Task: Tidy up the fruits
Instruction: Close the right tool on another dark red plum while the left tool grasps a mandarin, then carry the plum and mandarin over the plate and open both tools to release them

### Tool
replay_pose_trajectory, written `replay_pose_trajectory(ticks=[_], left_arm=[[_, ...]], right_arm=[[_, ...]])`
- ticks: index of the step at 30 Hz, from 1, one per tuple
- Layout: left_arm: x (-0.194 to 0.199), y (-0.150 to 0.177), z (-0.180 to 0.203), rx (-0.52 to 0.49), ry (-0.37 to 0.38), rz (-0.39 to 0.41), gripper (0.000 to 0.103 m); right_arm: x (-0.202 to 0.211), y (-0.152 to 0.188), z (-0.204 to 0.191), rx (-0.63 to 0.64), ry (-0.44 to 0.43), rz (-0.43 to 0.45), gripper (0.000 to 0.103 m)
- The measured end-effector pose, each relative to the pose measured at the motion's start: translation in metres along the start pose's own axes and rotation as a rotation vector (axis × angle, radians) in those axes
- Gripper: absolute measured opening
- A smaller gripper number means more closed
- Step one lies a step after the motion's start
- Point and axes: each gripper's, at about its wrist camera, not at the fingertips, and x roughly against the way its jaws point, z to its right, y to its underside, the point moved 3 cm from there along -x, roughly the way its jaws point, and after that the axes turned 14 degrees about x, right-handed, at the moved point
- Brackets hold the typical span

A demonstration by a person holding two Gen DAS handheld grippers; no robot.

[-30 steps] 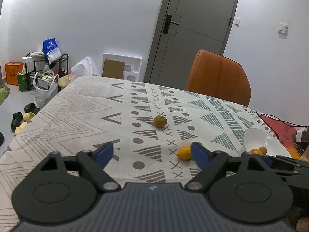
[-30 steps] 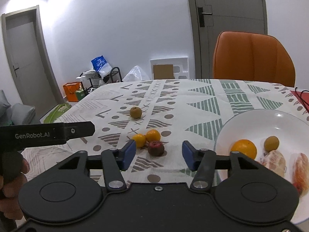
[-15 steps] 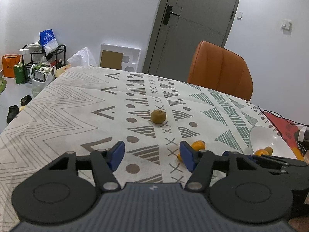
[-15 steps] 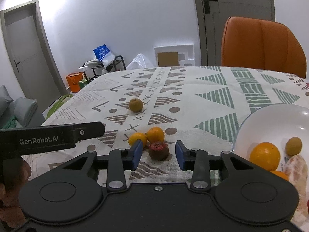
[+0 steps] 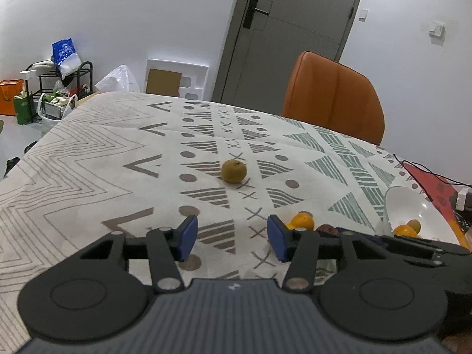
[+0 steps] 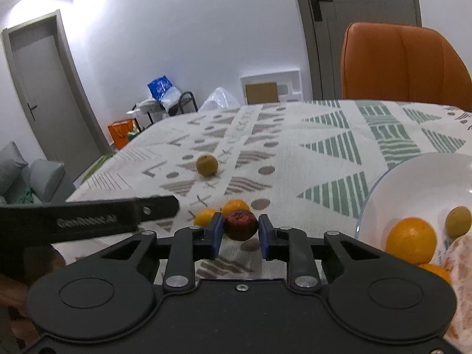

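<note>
Low in the centre of the right wrist view, the right gripper (image 6: 238, 234) bracketed the dark red fruit (image 6: 240, 229) without clearly pinching it, presumably bound for the white bowl (image 6: 413, 183), while the left gripper (image 5: 231, 237) gaped empty.

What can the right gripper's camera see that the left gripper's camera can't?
Only the right wrist view shows the dark red fruit sitting right between the right gripper fingers, plus peeled citrus in the white bowl and a second door.

Only the left wrist view shows the left gripper open over bare tablecloth, and a red mat with cables.

Both show the brownish-yellow fruit, the small oranges, the bowl and the orange chair.
</note>
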Motion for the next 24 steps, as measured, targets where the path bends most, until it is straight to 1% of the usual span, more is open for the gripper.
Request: replay_pose_trajectory(ticks=[6, 11, 14, 15, 16, 17, 18, 19, 22, 24], left_arm=[[-0.004, 0.004, 0.012, -0.019, 0.014, -0.012, 0.051], [-0.005, 0.009, 0.021, -0.030, 0.029, -0.017, 0.051], [-0.011, 0.013, 0.026, -0.032, 0.031, -0.034, 0.051], [-0.014, 0.014, 0.027, -0.032, 0.031, -0.041, 0.049], [-0.018, 0.016, 0.028, -0.028, 0.026, -0.049, 0.042], [-0.021, 0.018, 0.029, -0.025, 0.021, -0.060, 0.037], [-0.023, 0.021, 0.030, -0.028, 0.022, -0.059, 0.029], [-0.023, 0.022, 0.031, -0.040, 0.016, -0.046, 0.026], [-0.020, 0.019, 0.032, -0.016, 0.007, -0.035, 0.026], [-0.015, 0.017, 0.036, -0.025, 0.005, -0.014, 0.026]], right_arm=[[0.010, -0.003, 0.007, 0.001, 0.026, 0.026, 0.024], [0.012, -0.004, 0.014, -0.016, 0.037, 0.026, 0.024], [0.016, -0.007, 0.020, -0.046, 0.034, 0.021, 0.024], [0.018, -0.008, 0.023, -0.056, 0.039, 0.023, 0.024], [0.021, -0.009, 0.024, -0.060, 0.042, 0.027, 0.024], [0.025, -0.010, 0.025, -0.059, 0.043, 0.032, 0.024], [0.029, -0.011, 0.026, -0.057, 0.045, 0.039, 0.024], [0.032, -0.010, 0.027, -0.054, 0.049, 0.043, 0.024], [0.042, -0.007, 0.033, -0.055, 0.068, 0.053, 0.024], [0.048, -0.003, 0.037, -0.068, 0.080, 0.053, 0.024]])
